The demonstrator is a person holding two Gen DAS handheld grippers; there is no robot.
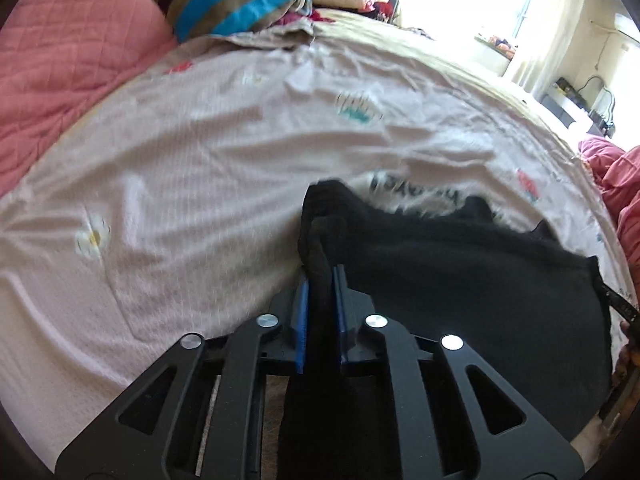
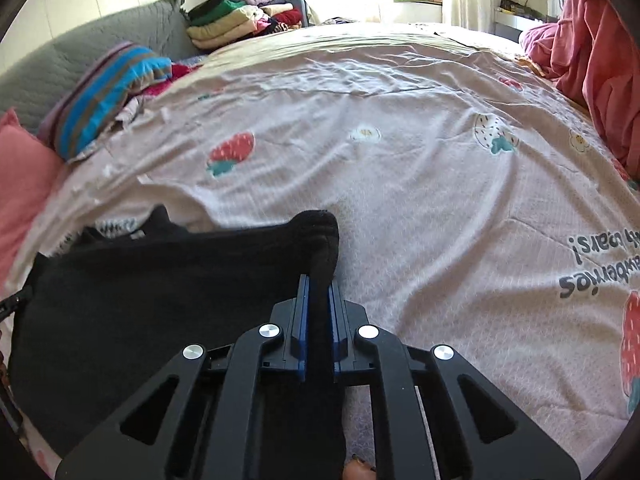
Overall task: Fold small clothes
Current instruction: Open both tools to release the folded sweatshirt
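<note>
- Where the two blue pads of the left gripper (image 1: 320,276) meet, a thick rolled edge of the black garment (image 1: 460,280) runs straight up between them; the jaws are almost closed and press on this edge from both sides.
- From that grip the black cloth spreads to the right of the left gripper, and one corner of it rises just beyond the fingertips.
- Between the pads of the right gripper (image 2: 318,284) a second fold of the black garment (image 2: 160,300) is pinched the same way, with the jaws nearly together on it.
- On this side the cloth spreads to the left of the right gripper, and a rounded corner stands just ahead of the fingertips.
- Under the garment, and further out in front of both grippers, lies the pink bedsheet (image 2: 400,200) with strawberries and daisies printed on it.
- Far ahead and to the left of the right gripper sits a striped pillow (image 2: 108,92), and behind it a pile of folded clothes (image 2: 236,20).
</note>
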